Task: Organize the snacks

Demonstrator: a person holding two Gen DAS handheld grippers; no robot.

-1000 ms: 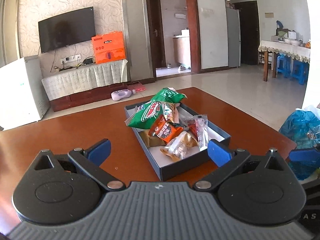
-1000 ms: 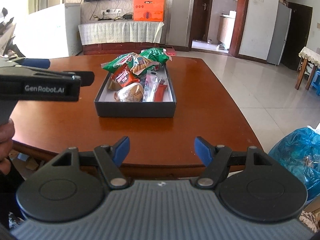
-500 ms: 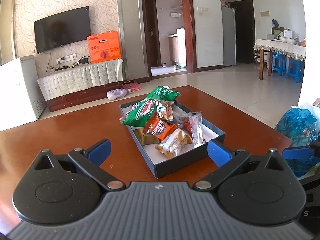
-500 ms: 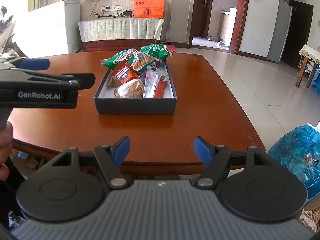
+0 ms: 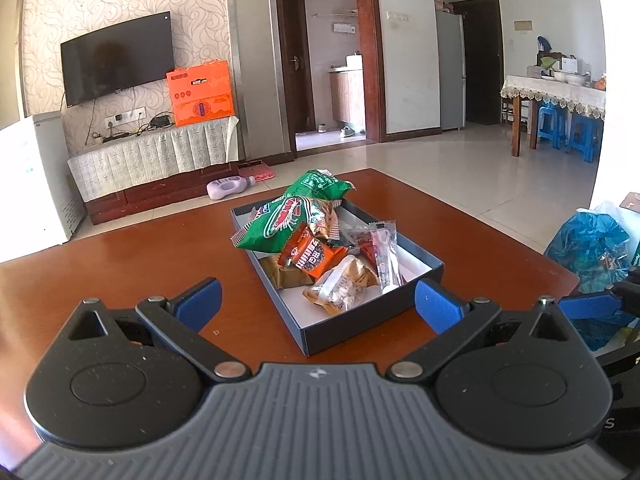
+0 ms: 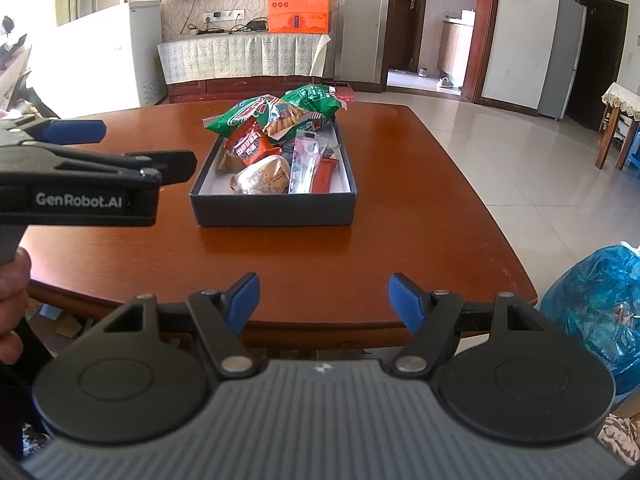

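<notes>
A dark blue open box [image 5: 362, 326] [image 6: 276, 210] sits on the brown wooden table [image 5: 120, 272] [image 6: 400, 216]. It holds several snacks: two green bags [image 5: 288, 220] [image 6: 316, 102], an orange packet [image 5: 310, 254] [image 6: 250, 146], a tan wrapped bun [image 5: 344, 288] [image 6: 264, 176] and a clear packet [image 5: 386, 252] [image 6: 306, 160]. My left gripper [image 5: 318, 300] is open and empty, just short of the box's near corner; it also shows from the side in the right wrist view [image 6: 92, 148]. My right gripper [image 6: 324, 298] is open and empty at the table's near edge.
A blue plastic bag [image 5: 588, 240] [image 6: 592, 304] lies off the table's right side. A TV cabinet [image 5: 156, 160] with an orange box [image 5: 200, 92] stands against the far wall. A white appliance [image 5: 32, 184] is at the left. A dining table with blue stools [image 5: 560, 120] is far right.
The left gripper has drawn closer to the box and turned slightly. The right gripper has moved a little forward. Both stay open and empty.
</notes>
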